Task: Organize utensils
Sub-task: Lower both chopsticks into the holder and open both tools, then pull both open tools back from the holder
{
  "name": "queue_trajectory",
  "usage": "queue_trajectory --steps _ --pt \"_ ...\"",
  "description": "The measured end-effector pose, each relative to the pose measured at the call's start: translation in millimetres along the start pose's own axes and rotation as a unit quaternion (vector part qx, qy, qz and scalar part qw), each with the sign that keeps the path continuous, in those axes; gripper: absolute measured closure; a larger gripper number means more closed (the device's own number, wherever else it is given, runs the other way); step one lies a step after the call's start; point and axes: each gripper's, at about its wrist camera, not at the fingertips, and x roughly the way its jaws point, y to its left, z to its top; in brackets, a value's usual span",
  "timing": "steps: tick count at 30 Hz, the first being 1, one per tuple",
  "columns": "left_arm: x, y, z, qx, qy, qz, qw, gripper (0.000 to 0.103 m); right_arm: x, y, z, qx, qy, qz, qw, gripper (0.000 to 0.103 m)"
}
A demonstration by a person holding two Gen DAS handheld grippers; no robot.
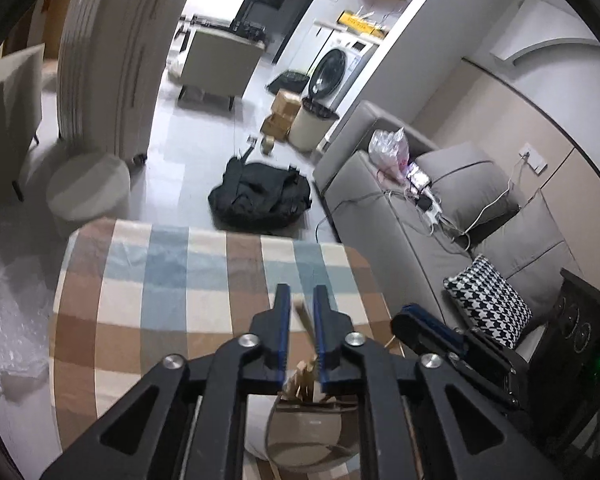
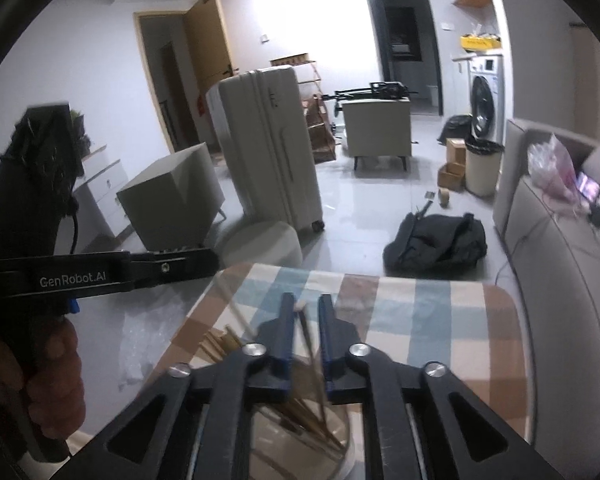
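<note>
The glass jar (image 2: 300,440) sits right under both cameras on the checked bench (image 2: 420,320), and it already has many chopsticks (image 2: 300,412) standing in it. This looks like the drop-in step: the left tool (image 1: 301,300) and the right tool (image 2: 306,308) each have a stick between their fingers, which are a little apart, and I cannot tell if they squeeze it or just let it go. Next, I think, both tools need to open more and lift up without tipping the jar, then go for the loose sticks (image 2: 220,344) lying on the bench beside it.
</note>
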Motion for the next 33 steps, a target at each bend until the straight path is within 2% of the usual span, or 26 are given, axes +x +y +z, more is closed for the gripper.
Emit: queue_trajectory --steps 1,2,3,5,7,10,12,16,20,28,33 --pt "0 1 -1 -0.003 0.003 -0.002 1.0 0.086 -2 -2 -1 0.006 -0.001 -0.002 1.0 0.074" --pt "-2 2 -2 -0.005 0.003 -0.006 1.0 0.081 -4 -5 -3 0.013 -0.001 -0.001 1.0 0.07" --pt "-4 2 -3 -0.006 0.002 -0.005 1.0 0.077 -6 -8 -5 0.019 -0.001 -0.001 1.0 0.07" --pt "-9 0 -5 -0.003 0.001 -0.002 1.0 0.06 -9 -12 -7 0.029 0.001 -0.003 1.0 0.064" --pt "-12 -1 -7 -0.002 -0.005 0.006 1.0 0.053 -14 -16 -10 0.046 -0.004 -0.004 0.999 0.063" --pt "-17 -1 -11 -0.004 -0.01 0.019 0.9998 0.043 -25 -23 -13 0.074 -0.011 -0.008 0.997 0.052" --pt "-21 -3 -17 0.0 -0.014 0.04 0.9991 0.041 -33 -25 -16 0.085 -0.015 -0.009 0.996 0.049" --pt "-32 -8 -36 0.017 -0.024 0.083 0.9961 0.037 -51 -25 -24 0.1 -0.02 -0.012 0.995 0.034" --pt "-45 -14 -57 0.025 -0.03 0.112 0.9929 0.032 -70 -19 -34 0.104 -0.023 -0.012 0.994 0.028" --pt "-64 -25 -92 0.036 -0.038 0.153 0.9868 0.024 -107 -7 -58 0.113 -0.032 -0.013 0.993 0.017" --pt "-72 -30 -108 0.038 -0.036 0.163 0.9853 0.022 -127 5 -77 0.1 -0.028 -0.021 0.994 0.011"
